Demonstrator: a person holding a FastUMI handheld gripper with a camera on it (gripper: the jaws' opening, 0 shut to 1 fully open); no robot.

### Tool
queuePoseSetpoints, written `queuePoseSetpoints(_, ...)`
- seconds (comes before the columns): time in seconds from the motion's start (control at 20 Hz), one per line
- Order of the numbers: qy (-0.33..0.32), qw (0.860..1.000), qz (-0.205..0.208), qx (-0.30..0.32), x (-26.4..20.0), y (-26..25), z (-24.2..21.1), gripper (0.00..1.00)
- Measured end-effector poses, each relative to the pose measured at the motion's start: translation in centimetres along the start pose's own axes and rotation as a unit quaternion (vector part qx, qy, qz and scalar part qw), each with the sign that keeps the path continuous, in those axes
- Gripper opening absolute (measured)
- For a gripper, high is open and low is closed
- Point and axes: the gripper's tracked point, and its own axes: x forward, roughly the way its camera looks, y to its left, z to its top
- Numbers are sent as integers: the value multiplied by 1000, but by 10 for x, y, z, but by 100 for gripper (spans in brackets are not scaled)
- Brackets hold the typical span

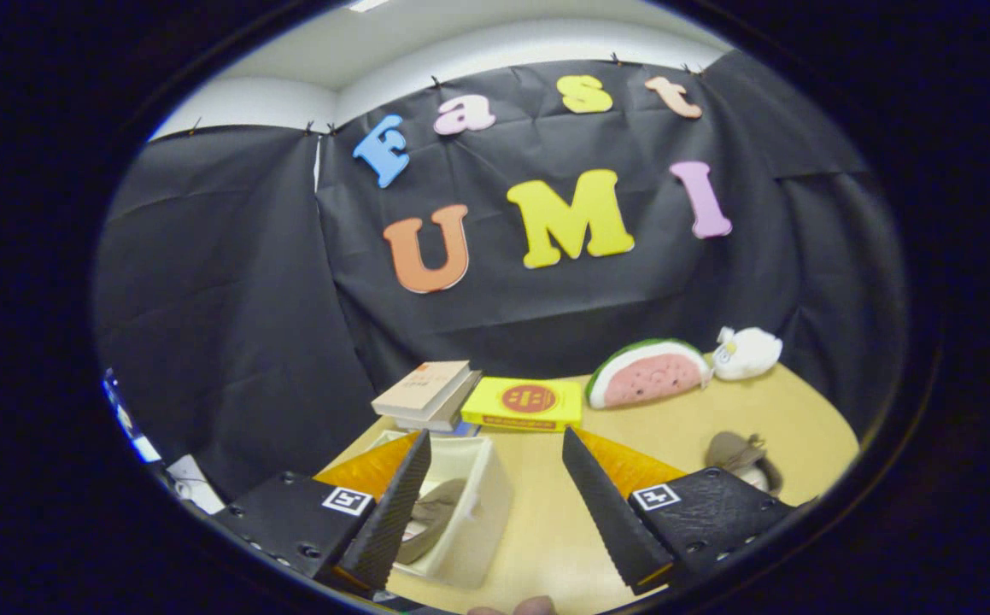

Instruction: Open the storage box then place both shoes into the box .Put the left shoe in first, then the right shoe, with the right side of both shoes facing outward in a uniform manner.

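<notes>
Black cloth backs a tan table (546,512) holding books (426,393), a yellow box (524,403), a watermelon plush (650,374) and a white plush (746,352). The gripper (495,504) hangs above the table with its fingers wide apart, gripping nothing. A white storage box (477,504) sits open beside the left finger, one shoe (435,512) apparently already inside. The second shoe (738,457) lies just beyond the right finger.

Risks, as I judge them: grabbing that shoe by a floppy edge could let it twist, so it lands facing the wrong way; nudging the light box could shift it. The gripper is held high, tilted down and slightly rolled.
</notes>
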Motion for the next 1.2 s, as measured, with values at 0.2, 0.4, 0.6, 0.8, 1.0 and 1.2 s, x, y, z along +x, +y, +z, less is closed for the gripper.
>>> queuePoseSetpoints(0.2,-26,997,-40,-57,-29,-91,14,95)
queuePoseSetpoints(0.4,19,990,-74,-118,-37,-179,-12,95)
queuePoseSetpoints(0.6,93,983,-101,-119,-29,-252,-58,95)
queuePoseSetpoints(0.8,158,976,-113,-100,-12,-303,-108,96)
queuePoseSetpoints(1.0,208,968,-116,-76,15,-331,-145,96)
queuePoseSetpoints(1.2,245,961,-118,-56,47,-344,-173,97)
